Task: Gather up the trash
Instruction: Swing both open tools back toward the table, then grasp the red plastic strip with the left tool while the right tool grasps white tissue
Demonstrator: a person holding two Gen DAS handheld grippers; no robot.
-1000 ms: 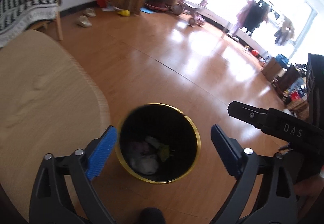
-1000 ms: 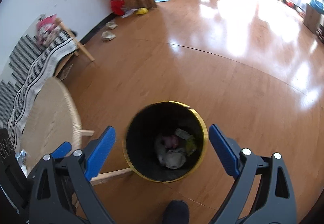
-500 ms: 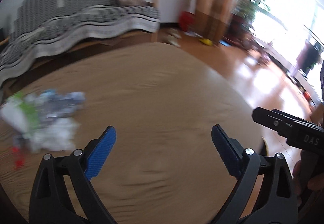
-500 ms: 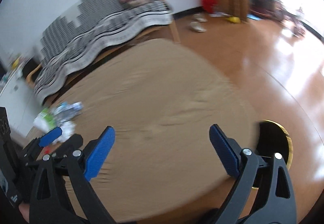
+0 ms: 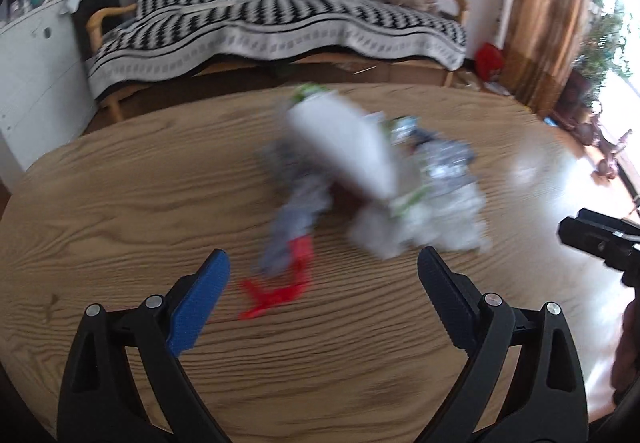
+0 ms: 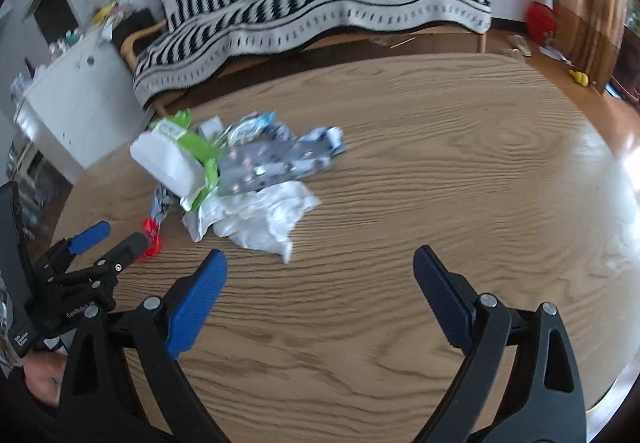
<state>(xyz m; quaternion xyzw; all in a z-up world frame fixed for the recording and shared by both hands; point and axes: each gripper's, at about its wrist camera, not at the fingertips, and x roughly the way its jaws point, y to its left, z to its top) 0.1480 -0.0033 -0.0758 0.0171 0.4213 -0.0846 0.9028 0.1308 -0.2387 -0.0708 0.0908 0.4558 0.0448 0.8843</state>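
Left wrist view: the left gripper (image 5: pixel 322 277) is held wide open and empty above the wooden table (image 5: pixel 120 203), with a blurred heap of trash (image 5: pixel 376 187) just ahead of its fingertips. Right wrist view: the right gripper (image 6: pixel 320 275) is likewise spread wide, nothing gripped, and a crumpled white tissue (image 6: pixel 260 219), green-and-white packet (image 6: pixel 176 159) and red scrap (image 6: pixel 151 239) are seen lying together.

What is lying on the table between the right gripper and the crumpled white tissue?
Nothing: in the right wrist view only bare wood grain of the table separates the open right gripper from the crumpled white tissue.
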